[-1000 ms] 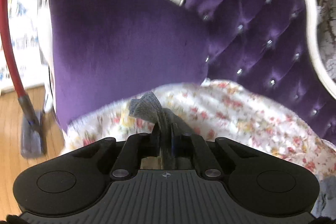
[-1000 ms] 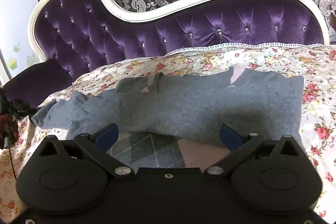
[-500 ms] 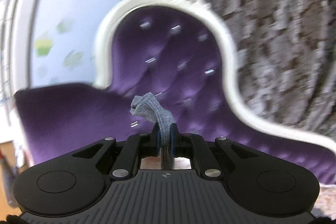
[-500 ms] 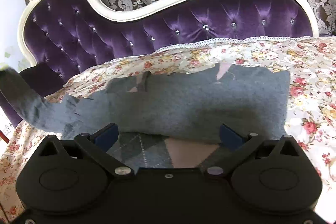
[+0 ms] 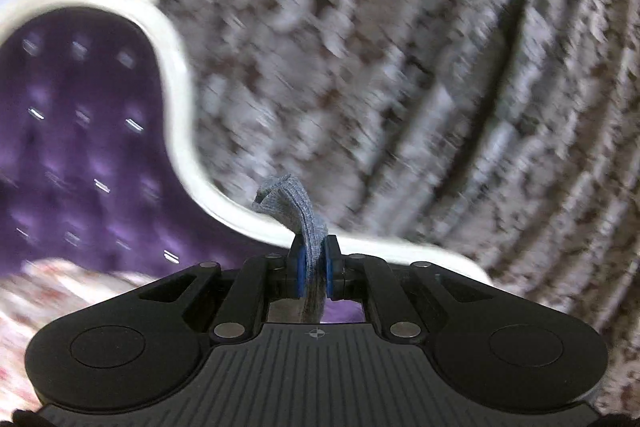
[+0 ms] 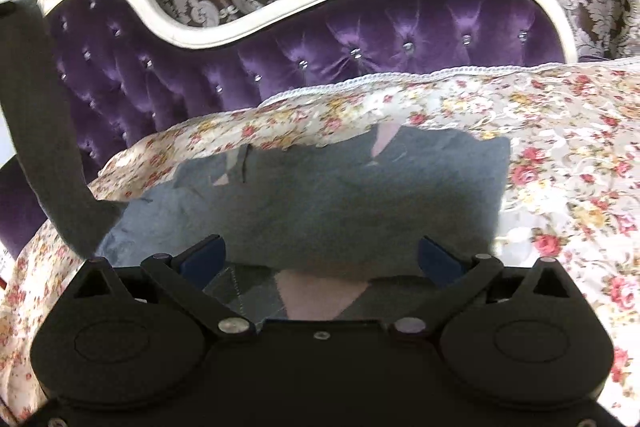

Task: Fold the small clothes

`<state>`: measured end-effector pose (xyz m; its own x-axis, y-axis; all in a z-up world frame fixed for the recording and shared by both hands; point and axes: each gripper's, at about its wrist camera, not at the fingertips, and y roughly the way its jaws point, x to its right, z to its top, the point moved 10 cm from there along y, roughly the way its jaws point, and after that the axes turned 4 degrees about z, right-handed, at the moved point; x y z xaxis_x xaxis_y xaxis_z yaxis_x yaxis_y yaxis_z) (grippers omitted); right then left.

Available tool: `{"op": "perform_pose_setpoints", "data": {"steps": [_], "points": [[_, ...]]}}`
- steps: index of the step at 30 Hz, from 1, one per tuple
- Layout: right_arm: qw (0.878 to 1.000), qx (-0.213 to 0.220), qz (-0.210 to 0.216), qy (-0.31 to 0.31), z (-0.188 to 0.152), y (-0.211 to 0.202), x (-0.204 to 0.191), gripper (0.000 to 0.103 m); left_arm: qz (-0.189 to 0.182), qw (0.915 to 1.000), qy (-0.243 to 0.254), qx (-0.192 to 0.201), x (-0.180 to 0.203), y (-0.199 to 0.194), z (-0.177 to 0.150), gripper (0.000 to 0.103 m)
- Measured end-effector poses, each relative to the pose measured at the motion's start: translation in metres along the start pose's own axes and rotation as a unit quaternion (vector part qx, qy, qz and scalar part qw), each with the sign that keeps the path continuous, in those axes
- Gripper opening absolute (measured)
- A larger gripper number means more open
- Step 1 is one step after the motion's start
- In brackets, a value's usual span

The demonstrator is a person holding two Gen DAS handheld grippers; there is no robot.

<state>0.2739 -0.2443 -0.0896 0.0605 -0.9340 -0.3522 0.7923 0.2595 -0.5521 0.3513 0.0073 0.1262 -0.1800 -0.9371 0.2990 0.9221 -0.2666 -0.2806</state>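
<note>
On the far left of the right wrist view, a grey sleeve (image 6: 52,131) rises up off the flowery cover (image 6: 560,155). The left gripper (image 5: 313,259) is closed tight on the end of this sleeve, and the blue pads (image 5: 301,267) pinch the knit between them. Behind it are the purple sofa back (image 5: 80,147) with its white rim and a blurry patterned curtain (image 5: 400,67). In the middle, the grey sweater (image 6: 320,203) lies flat on the cover, with a diamond pattern showing at its near edge. The right gripper (image 6: 322,255) hangs just over that near edge, jaws wide apart, holding nothing.
</note>
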Motion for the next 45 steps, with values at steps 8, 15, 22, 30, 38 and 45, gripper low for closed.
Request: {"op": "perform_pose_setpoints", "data": {"steps": [8,15,22,30,38,45], "points": [[0.998,0.008,-0.033,0.056,0.017,-0.011,0.038,0.102,-0.046,0.9923,0.012,-0.114,0.081,0.079,-0.132,0.009],[0.994,0.018,-0.059,0.088,0.027,-0.021,0.067,0.102,-0.064,0.9791,0.042,-0.188,0.109,0.101,-0.223,0.01],[0.991,0.026,-0.084,0.105,0.03,-0.022,0.088,0.102,-0.135,0.9623,0.071,-0.225,0.123,0.08,-0.245,0.059],[0.992,0.037,-0.076,0.092,0.03,-0.019,0.084,0.102,-0.081,0.9787,0.096,-0.162,0.07,0.042,-0.221,0.066],[0.997,0.049,-0.038,0.036,0.027,-0.005,0.06,0.089,0.1,0.9774,0.094,-0.161,-0.058,0.038,-0.217,0.066],[0.998,0.048,-0.035,0.011,0.014,0.014,0.046,0.079,0.136,0.9655,0.092,-0.202,-0.118,0.04,-0.24,0.066]]}}
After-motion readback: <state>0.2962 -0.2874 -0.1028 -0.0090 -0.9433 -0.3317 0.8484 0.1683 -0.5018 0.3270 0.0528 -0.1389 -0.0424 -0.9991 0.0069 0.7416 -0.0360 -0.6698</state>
